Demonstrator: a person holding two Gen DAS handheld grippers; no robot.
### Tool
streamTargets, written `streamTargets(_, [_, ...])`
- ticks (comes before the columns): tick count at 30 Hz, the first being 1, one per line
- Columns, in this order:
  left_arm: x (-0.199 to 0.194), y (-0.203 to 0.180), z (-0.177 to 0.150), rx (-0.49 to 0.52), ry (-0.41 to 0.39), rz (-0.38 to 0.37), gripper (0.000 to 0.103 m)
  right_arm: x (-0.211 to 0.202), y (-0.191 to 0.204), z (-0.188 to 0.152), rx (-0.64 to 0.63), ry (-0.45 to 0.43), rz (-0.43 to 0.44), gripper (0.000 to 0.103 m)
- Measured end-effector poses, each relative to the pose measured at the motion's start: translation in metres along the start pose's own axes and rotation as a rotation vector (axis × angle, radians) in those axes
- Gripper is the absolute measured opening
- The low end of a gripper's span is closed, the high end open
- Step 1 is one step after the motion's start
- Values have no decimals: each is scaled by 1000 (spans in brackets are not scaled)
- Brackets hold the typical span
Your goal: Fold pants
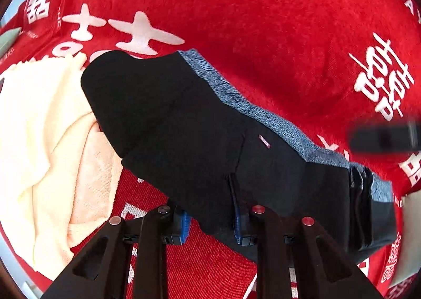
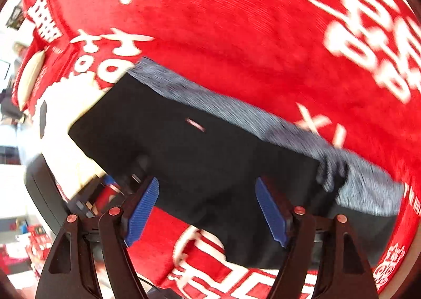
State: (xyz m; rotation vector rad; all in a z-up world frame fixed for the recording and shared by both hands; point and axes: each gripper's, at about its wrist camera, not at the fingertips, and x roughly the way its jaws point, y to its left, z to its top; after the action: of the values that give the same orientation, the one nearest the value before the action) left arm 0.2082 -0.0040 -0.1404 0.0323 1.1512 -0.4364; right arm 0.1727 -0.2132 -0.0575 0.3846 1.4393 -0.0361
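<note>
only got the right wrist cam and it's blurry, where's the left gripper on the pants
Observer: The left gripper is at the near edge of the black pants. Its jaws are apart, with that edge's fabric between them.
Operator: what's the white blur left of the pants
Observer: A cream towel, crumpled. The pants' left end lies over part of it.
Operator: is the waistband flat
Observer: The grey waistband runs smoothly along the far edge, but near its right end the dark fabric is bunched into folds.
</note>
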Motion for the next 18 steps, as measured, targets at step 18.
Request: streamTargets(18, [-24,-37,-13,148,-68,55,26,83,157,111,-336,390,-201,90])
